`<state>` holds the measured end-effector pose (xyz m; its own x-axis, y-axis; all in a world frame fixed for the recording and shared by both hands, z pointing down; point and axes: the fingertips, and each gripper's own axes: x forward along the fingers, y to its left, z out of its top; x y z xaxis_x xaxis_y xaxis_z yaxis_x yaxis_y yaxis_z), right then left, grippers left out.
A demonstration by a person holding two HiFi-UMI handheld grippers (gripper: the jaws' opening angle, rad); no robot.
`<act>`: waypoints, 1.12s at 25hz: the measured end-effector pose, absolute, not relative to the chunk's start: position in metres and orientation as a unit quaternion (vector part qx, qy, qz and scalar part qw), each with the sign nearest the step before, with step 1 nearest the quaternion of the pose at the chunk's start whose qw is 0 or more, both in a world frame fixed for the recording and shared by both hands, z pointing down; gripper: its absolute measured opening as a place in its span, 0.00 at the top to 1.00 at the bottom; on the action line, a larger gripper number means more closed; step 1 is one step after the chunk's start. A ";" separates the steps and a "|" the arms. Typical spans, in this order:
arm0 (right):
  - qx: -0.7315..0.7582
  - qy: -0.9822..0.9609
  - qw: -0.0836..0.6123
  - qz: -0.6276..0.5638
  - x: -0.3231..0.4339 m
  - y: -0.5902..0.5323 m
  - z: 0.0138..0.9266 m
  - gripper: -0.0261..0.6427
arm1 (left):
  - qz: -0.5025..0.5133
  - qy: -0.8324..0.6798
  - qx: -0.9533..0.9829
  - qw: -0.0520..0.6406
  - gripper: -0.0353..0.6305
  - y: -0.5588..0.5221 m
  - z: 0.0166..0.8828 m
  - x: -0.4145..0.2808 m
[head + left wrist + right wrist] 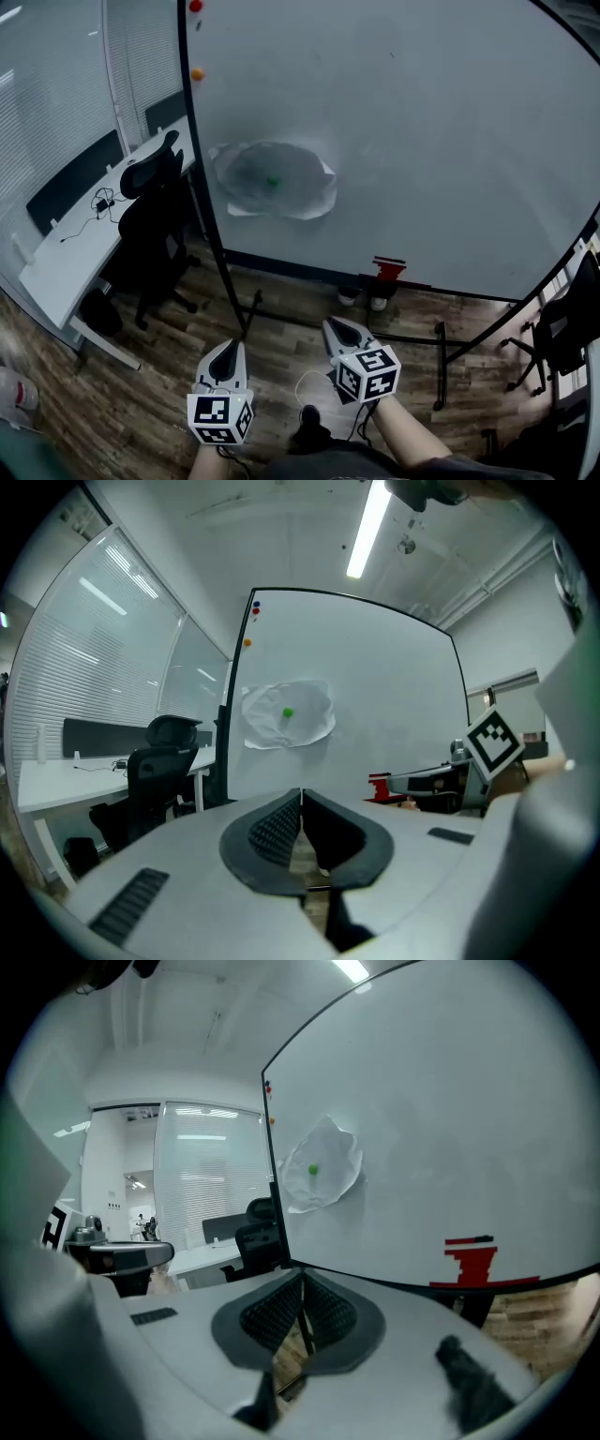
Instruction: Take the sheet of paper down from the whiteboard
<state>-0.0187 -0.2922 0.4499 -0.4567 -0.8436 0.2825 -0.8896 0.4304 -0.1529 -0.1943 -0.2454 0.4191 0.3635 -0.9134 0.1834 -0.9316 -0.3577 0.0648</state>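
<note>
On the whiteboard (450, 141), a sheet of paper (302, 194); leftward, chair (150, 220) and desk (66, 260).

Left gripper (225, 364) jaws together, empty; right gripper (339, 335) likewise

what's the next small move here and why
Probably raise the right gripper toward the sheet of paper, opening its jaws: it and the left gripper are shut, empty and well short of the whiteboard, where a green magnet pins the sheet.
</note>
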 end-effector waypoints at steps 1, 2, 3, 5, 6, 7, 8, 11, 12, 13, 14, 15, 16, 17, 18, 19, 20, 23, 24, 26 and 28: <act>0.512 -0.843 0.080 0.141 -0.020 -0.304 0.450 0.93 | 0.059 -0.563 0.821 0.078 0.92 -0.255 0.418 -0.195; 0.510 -0.845 0.078 0.141 -0.020 -0.315 0.449 0.93 | 0.059 -0.565 0.820 0.077 0.92 -0.265 0.417 -0.196; 0.509 -0.846 0.075 0.142 -0.020 -0.326 0.447 0.93 | 0.059 -0.566 0.819 0.076 0.92 -0.276 0.415 -0.196; 0.509 -0.847 0.066 0.141 -0.019 -0.350 0.441 0.93 | 0.059 -0.566 0.819 0.072 0.92 -0.299 0.412 -0.194; 0.511 -0.846 0.061 0.139 -0.017 -0.361 0.438 0.93 | 0.059 -0.566 0.820 0.068 0.92 -0.311 0.409 -0.191; 0.516 -0.844 0.056 0.133 -0.014 -0.372 0.433 0.93 | 0.059 -0.565 0.820 0.064 0.92 -0.322 0.407 -0.188; 0.524 -0.841 0.052 0.123 -0.010 -0.383 0.428 0.93 | 0.059 -0.564 0.821 0.061 0.92 -0.333 0.405 -0.184; 0.542 -0.834 0.045 0.094 0.002 -0.414 0.415 0.93 | 0.057 -0.563 0.823 0.056 0.92 -0.363 0.399 -0.174; 0.542 -0.834 0.044 0.092 0.004 -0.424 0.413 0.93 | 0.057 -0.563 0.823 0.054 0.92 -0.372 0.398 -0.172; 0.541 -0.835 0.043 0.091 0.006 -0.432 0.411 0.93 | 0.057 -0.563 0.823 0.053 0.92 -0.380 0.398 -0.169; 0.540 -0.836 0.045 0.087 0.007 -0.439 0.410 0.93 | 0.056 -0.563 0.823 0.052 0.92 -0.387 0.397 -0.167; 0.539 -0.837 0.048 0.080 0.007 -0.445 0.409 0.93 | 0.054 -0.563 0.823 0.052 0.92 -0.395 0.397 -0.165; 0.539 -0.838 0.051 0.073 0.008 -0.450 0.408 0.93 | 0.051 -0.563 0.823 0.051 0.92 -0.402 0.395 -0.163; 0.537 -0.839 0.052 0.069 0.008 -0.455 0.407 0.93 | 0.049 -0.563 0.823 0.050 0.92 -0.409 0.394 -0.160; 0.534 -0.841 0.051 0.068 0.008 -0.459 0.406 0.93 | 0.048 -0.563 0.823 0.048 0.92 -0.415 0.392 -0.158; 0.532 -0.843 0.049 0.068 0.008 -0.462 0.406 0.93 | 0.046 -0.563 0.824 0.046 0.92 -0.421 0.390 -0.156; 0.531 -0.843 0.047 0.070 0.007 -0.465 0.405 0.93 | 0.046 -0.562 0.825 0.044 0.92 -0.426 0.389 -0.154; 0.533 -0.842 0.036 0.081 0.006 -0.472 0.404 0.92 | 0.046 -0.558 0.828 0.040 0.92 -0.438 0.385 -0.150; 0.534 -0.841 0.030 0.084 0.006 -0.474 0.403 0.93 | 0.047 -0.556 0.829 0.039 0.92 -0.440 0.384 -0.150; 0.539 -0.837 0.018 0.090 0.005 -0.476 0.400 0.92 | 0.048 -0.551 0.832 0.037 0.92 -0.445 0.382 -0.151; 0.544 -0.834 0.007 0.095 0.004 -0.477 0.399 0.92 | 0.047 -0.541 0.839 0.039 0.92 -0.449 0.382 -0.153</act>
